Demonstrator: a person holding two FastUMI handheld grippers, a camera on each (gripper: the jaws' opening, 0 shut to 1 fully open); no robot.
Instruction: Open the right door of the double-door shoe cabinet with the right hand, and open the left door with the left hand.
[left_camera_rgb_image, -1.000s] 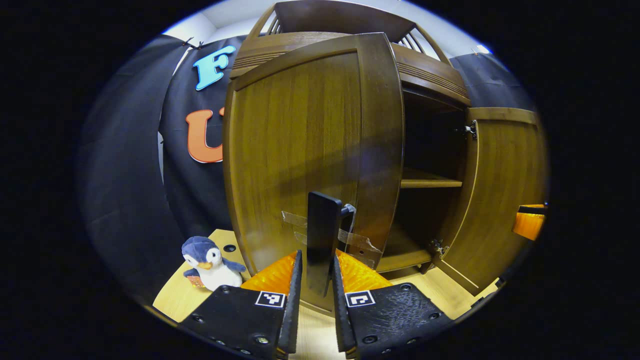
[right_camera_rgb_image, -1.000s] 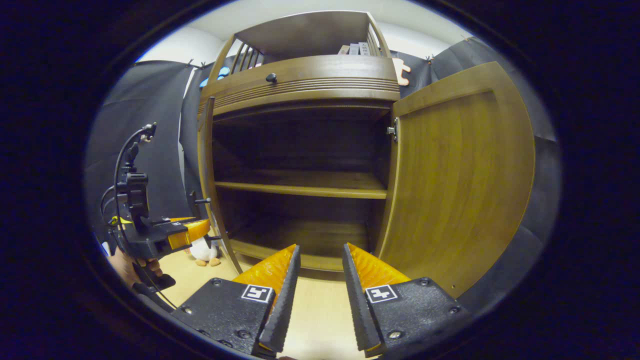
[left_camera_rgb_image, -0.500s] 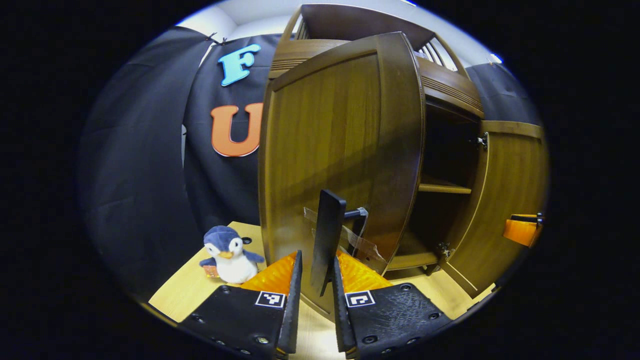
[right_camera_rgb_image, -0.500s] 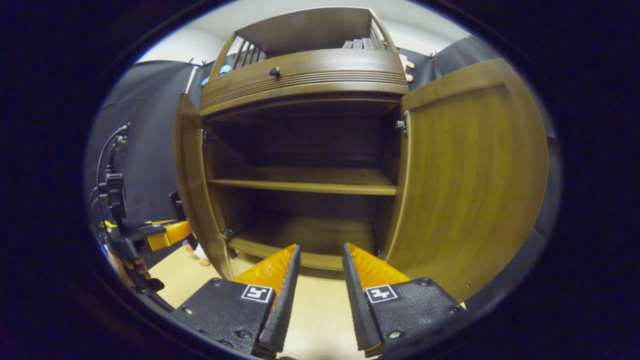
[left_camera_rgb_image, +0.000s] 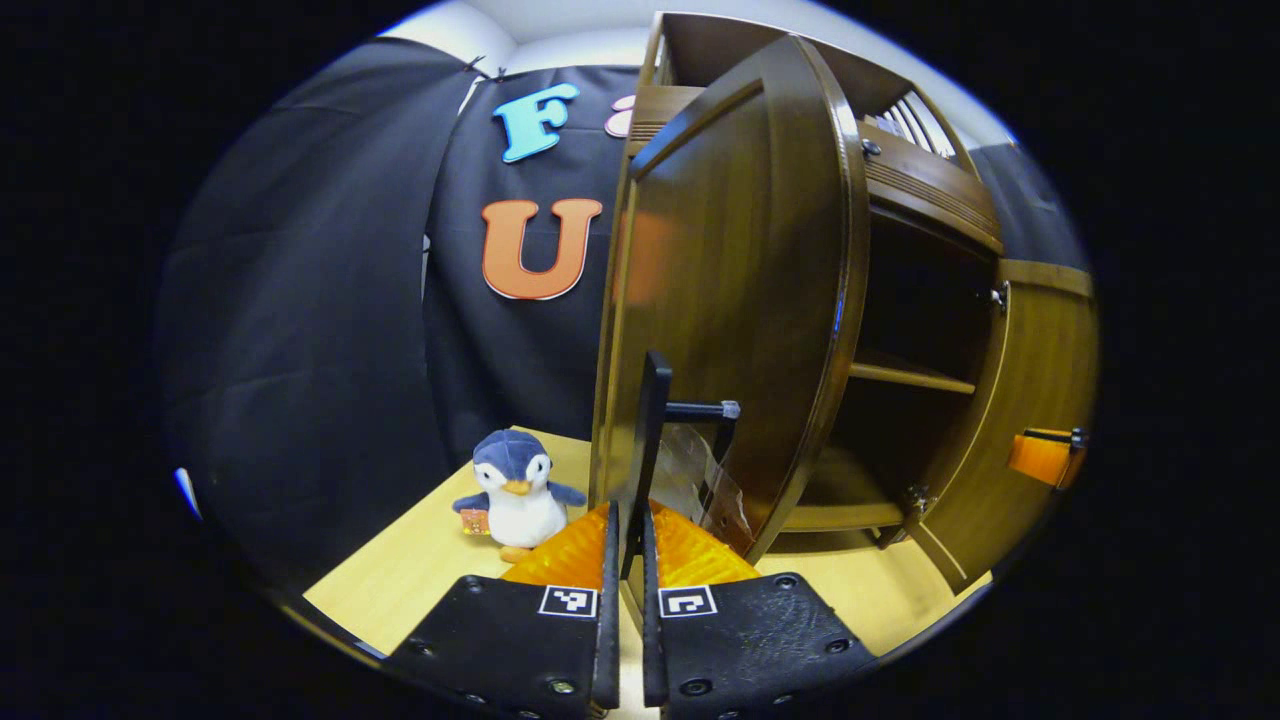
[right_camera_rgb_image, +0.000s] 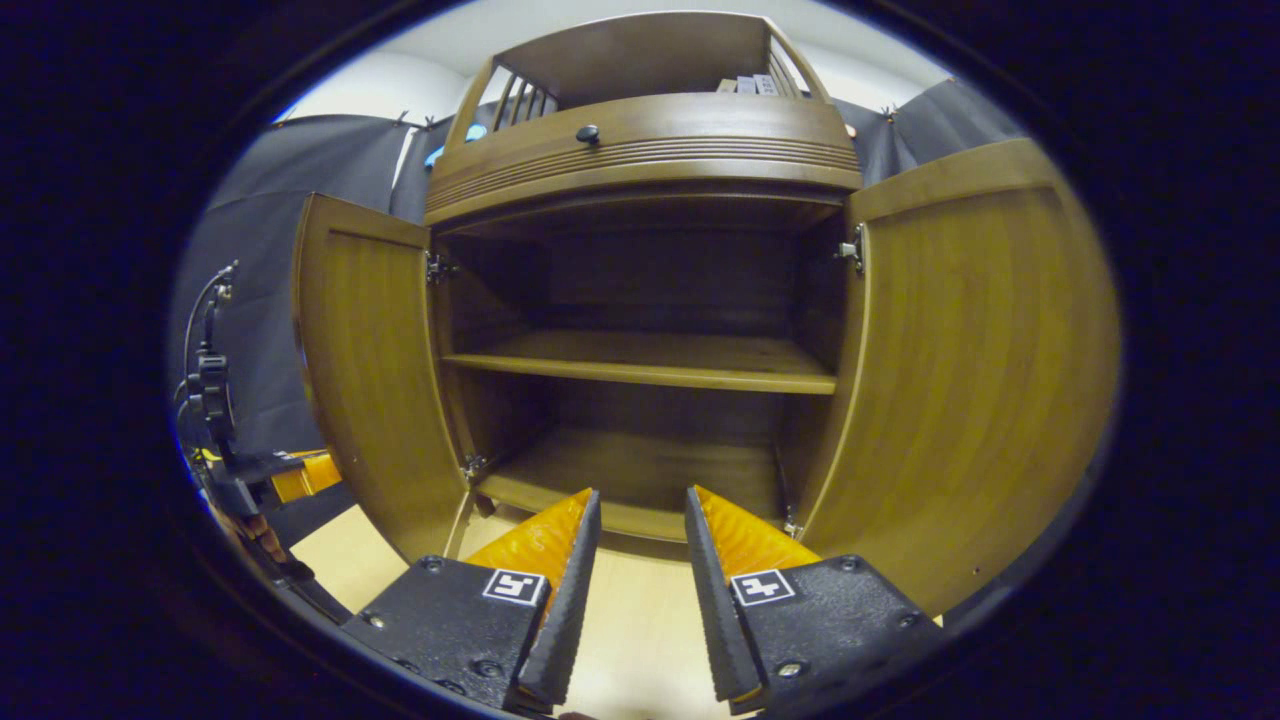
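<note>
Left gripper at bottom centre of left gripper view, fingers clamped on the dark handle of the left door; door swung wide, seen nearly edge-on, centre frame. Right gripper at bottom centre of right gripper view, fingers parted, nothing between them, facing the cabinet interior. Right door stands wide open at right of that frame, left door at its left w/ the left gripper beyond it near the left edge.

Judgement: both doors look about done; risks are mostly in the finish.
- Pulling further w/ fingers clamped could overdrive the hinges, or drag the cabinet on the bench, since door seems near end of travel.
- Handle is thin, grip sits low on it: twisting the wrist off the door's arc could lever or bend it, or slip off.
- Penguin toy sits lower left in left gripper view, just beside the door's outer face; more swing may knock it over.
- Clear tape by the handle may snag a finger on release.
</note>
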